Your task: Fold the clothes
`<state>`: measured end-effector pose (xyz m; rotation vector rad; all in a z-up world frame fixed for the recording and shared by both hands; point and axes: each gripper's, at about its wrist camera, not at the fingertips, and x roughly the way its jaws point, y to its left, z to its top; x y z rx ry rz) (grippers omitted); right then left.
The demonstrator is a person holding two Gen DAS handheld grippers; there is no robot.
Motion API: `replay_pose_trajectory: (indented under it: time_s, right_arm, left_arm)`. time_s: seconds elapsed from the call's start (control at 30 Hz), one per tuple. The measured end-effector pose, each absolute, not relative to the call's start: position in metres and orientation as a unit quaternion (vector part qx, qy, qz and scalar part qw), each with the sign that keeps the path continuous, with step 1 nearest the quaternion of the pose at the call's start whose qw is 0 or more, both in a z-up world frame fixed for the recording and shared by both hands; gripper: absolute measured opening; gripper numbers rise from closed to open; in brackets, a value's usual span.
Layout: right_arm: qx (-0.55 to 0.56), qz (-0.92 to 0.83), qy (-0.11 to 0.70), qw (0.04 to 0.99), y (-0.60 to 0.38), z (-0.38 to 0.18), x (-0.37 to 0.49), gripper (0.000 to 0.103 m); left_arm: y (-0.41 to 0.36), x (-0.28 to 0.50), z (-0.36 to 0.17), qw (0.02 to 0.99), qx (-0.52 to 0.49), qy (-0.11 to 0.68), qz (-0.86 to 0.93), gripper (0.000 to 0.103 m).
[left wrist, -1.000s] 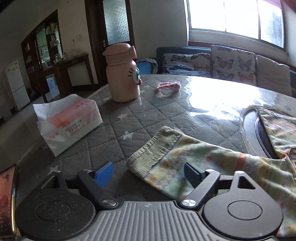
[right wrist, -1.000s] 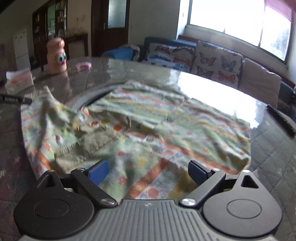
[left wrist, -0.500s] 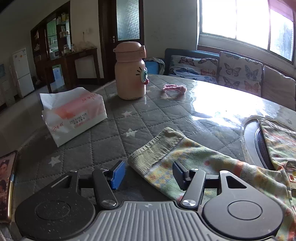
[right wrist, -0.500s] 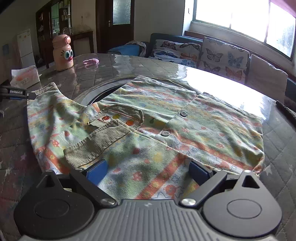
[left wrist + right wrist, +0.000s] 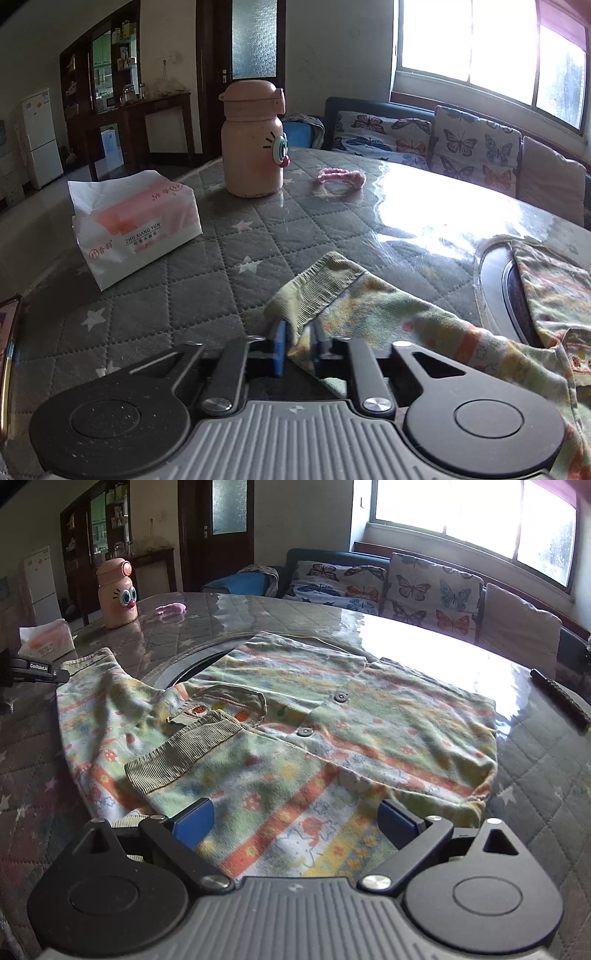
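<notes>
Two grippers are seen: the left gripper (image 5: 298, 345) is pinched on the ribbed cuff (image 5: 325, 284) of a green-and-orange patterned children's shirt (image 5: 314, 731) spread on the quilted grey table (image 5: 207, 258); the right gripper (image 5: 295, 818) is held spread over the hem. The sleeve is best drawn flat across the body.

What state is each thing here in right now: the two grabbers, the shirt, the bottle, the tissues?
Left gripper: fingers shut on the sleeve cuff.
Right gripper: fingers open, over the shirt's hem.
Shirt: spread flat on the table, buttoned, one sleeve folded across the front.
Sleeve: stretched out to the side, cuff pinched.
Bottle: upright, lid closed.
Tissue pack: opened, a tissue sticking out.
</notes>
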<state>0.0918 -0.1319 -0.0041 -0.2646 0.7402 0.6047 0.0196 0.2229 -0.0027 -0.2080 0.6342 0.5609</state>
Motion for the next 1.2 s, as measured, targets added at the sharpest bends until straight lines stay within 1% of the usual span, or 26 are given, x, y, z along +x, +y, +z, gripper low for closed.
replay_pose_trajectory:
  time_s: [0.13, 0.3, 0.47, 0.53, 0.63, 0.67, 0.7, 0.73, 0.8, 0.87, 0.9, 0.93, 1.1, 1.2]
  right_arm:
    - [-0.124, 0.289, 0.35, 0.882, -0.135, 0.0, 0.089, 0.097]
    - [-0.118, 0.285, 0.344, 0.887, -0.141, 0.005, 0.088, 0.097]
    - [-0.11, 0.281, 0.342, 0.89, -0.148, 0.008, 0.087, 0.097]
    - [-0.108, 0.281, 0.341, 0.891, -0.15, 0.009, 0.087, 0.097]
    - [-0.105, 0.284, 0.338, 0.891, -0.152, 0.009, 0.086, 0.097]
    - [-0.104, 0.286, 0.338, 0.891, -0.152, 0.009, 0.086, 0.097]
    - [-0.104, 0.287, 0.339, 0.89, -0.152, 0.009, 0.086, 0.097]
    - [-0.104, 0.288, 0.34, 0.889, -0.151, 0.008, 0.086, 0.097]
    - [-0.104, 0.289, 0.343, 0.888, -0.149, 0.006, 0.087, 0.097]
    - [-0.104, 0.289, 0.346, 0.886, -0.148, 0.004, 0.087, 0.097]
    - [-0.104, 0.29, 0.347, 0.886, -0.148, 0.003, 0.087, 0.097]
    - [-0.105, 0.291, 0.348, 0.885, -0.147, 0.003, 0.088, 0.097]
    - [-0.108, 0.29, 0.35, 0.884, -0.145, 0.003, 0.088, 0.097]
    - [-0.108, 0.289, 0.35, 0.884, -0.144, 0.004, 0.089, 0.097]
  left_arm:
    - [0.212, 0.016, 0.012, 0.92, -0.1, 0.287, 0.249, 0.004]
    - [0.178, 0.015, 0.037, 0.943, -0.091, 0.257, 0.19, 0.003]
    - [0.14, 0.023, 0.057, 0.962, -0.086, 0.233, 0.117, 0.003]
    - [0.134, 0.028, 0.056, 0.962, -0.072, 0.233, 0.123, 0.007]
    - [0.142, 0.03, 0.047, 0.955, -0.07, 0.244, 0.155, 0.009]
    - [0.148, 0.028, 0.043, 0.952, -0.065, 0.245, 0.174, 0.012]
    - [0.154, 0.026, 0.038, 0.948, -0.061, 0.246, 0.194, 0.024]
    - [0.162, 0.024, 0.033, 0.943, -0.059, 0.247, 0.214, 0.039]
    - [0.176, 0.019, 0.024, 0.934, -0.057, 0.252, 0.246, 0.054]
    - [0.191, 0.016, 0.015, 0.924, -0.057, 0.258, 0.275, 0.056]
    - [0.197, 0.015, 0.011, 0.919, -0.058, 0.264, 0.286, 0.06]
    - [0.203, 0.014, 0.006, 0.914, -0.06, 0.27, 0.296, 0.062]
    - [0.226, 0.014, -0.01, 0.9, -0.077, 0.293, 0.312, 0.062]
    - [0.233, 0.017, -0.015, 0.899, -0.098, 0.301, 0.304, 0.06]
